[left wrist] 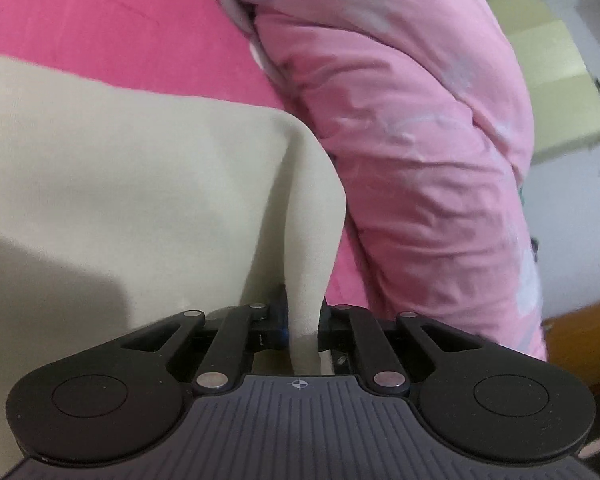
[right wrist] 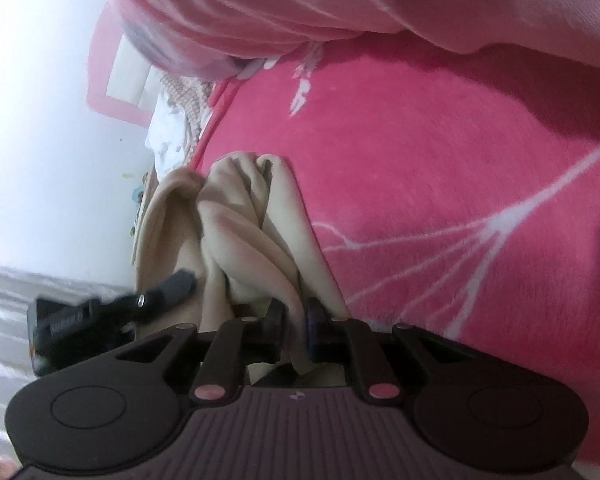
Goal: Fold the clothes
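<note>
Beige garment (left wrist: 148, 168) pinched in both grippers: left gripper (left wrist: 303, 320) clenched on a fold of its edge, right gripper (right wrist: 296, 316) clenched on a bunched-up corner (right wrist: 244, 216) (pretty crumpled there). Rest of the cloth spread flat over the hot-pink blanket (right wrist: 440, 152) on the bed. Further back, a lumpy pale-pink duvet (left wrist: 412, 128) heaped up beside it. Past that, cardboard boxes (left wrist: 556, 92) by a white wall.
</note>
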`<state>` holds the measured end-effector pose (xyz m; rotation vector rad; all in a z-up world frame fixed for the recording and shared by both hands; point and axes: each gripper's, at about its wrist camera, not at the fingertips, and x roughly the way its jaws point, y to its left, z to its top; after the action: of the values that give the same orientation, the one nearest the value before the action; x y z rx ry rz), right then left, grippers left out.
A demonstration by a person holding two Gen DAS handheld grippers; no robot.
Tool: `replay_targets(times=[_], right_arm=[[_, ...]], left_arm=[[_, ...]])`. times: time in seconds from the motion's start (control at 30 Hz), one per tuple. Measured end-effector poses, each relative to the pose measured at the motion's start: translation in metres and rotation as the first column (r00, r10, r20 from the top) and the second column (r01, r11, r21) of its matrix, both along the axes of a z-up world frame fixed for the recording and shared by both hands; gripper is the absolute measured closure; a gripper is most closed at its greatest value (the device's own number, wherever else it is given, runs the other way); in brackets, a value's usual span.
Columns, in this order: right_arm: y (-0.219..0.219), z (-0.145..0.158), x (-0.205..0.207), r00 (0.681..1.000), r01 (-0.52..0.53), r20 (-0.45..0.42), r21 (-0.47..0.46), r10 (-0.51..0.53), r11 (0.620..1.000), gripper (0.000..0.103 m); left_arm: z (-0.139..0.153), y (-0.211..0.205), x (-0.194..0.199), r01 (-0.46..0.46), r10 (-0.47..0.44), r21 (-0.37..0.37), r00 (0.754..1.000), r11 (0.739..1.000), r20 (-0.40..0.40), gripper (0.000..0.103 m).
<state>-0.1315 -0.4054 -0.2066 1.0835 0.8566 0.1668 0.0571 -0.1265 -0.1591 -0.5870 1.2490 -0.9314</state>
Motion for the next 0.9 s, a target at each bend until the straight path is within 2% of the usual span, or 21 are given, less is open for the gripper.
replay_targets(times=[0.1,0.13,0.27,0.4,0.5,0.57,0.63,0.67,0.7,0.8,0.9], right_arm=[[0.001,0.001,0.002,1.000,-0.019,0.019,-0.031,0.020,0.999,0.094],[0.001,0.001,0.003,1.000,-0.021,0.022,-0.031,0.022,0.999,0.094],[0.000,-0.002,0.000,0.999,-0.016,0.032,-0.017,0.016,1.000,0.094],[-0.003,-0.005,-0.002,0.999,-0.005,0.040,0.026,0.004,1.000,0.091],[-0.010,-0.010,-0.015,0.999,0.018,0.028,0.095,-0.021,0.995,0.088],[-0.017,-0.007,-0.028,0.999,0.038,0.028,0.120,-0.042,0.992,0.086],[-0.021,0.008,-0.036,0.998,0.032,0.061,0.058,-0.036,0.998,0.074],[-0.019,0.019,-0.038,0.996,0.019,0.088,-0.006,-0.018,1.000,0.063],[-0.018,0.029,-0.040,0.993,0.007,0.115,-0.071,0.001,0.997,0.059],[-0.005,0.054,-0.033,0.977,-0.058,0.189,-0.186,0.094,0.981,0.056],[0.013,0.063,-0.018,0.954,-0.136,0.230,-0.243,0.193,0.961,0.056]], left_arm=[[0.007,-0.010,0.000,0.013,-0.013,-0.030,1.000,0.999,-0.003,0.081],[0.010,-0.016,0.000,0.022,-0.022,-0.040,1.000,0.999,0.000,0.080],[0.020,-0.038,-0.001,0.057,-0.057,-0.079,0.998,0.995,0.011,0.080],[-0.002,-0.056,0.000,0.069,-0.069,-0.044,0.997,0.997,0.017,0.083],[-0.018,-0.057,0.002,0.056,-0.056,-0.055,0.998,0.997,-0.004,0.089],[-0.018,-0.057,0.002,0.055,-0.055,-0.065,0.998,0.996,0.000,0.089],[-0.017,-0.057,0.001,0.053,-0.053,-0.063,0.999,0.997,0.005,0.089],[-0.016,-0.057,0.001,0.052,-0.052,-0.064,0.999,0.997,0.005,0.089],[-0.015,-0.057,0.001,0.051,-0.051,-0.066,0.999,0.997,0.003,0.088],[-0.007,-0.054,0.001,0.044,-0.044,-0.086,0.999,0.995,-0.004,0.080],[0.008,-0.046,0.003,0.027,-0.025,-0.115,1.000,0.993,0.018,0.077]])
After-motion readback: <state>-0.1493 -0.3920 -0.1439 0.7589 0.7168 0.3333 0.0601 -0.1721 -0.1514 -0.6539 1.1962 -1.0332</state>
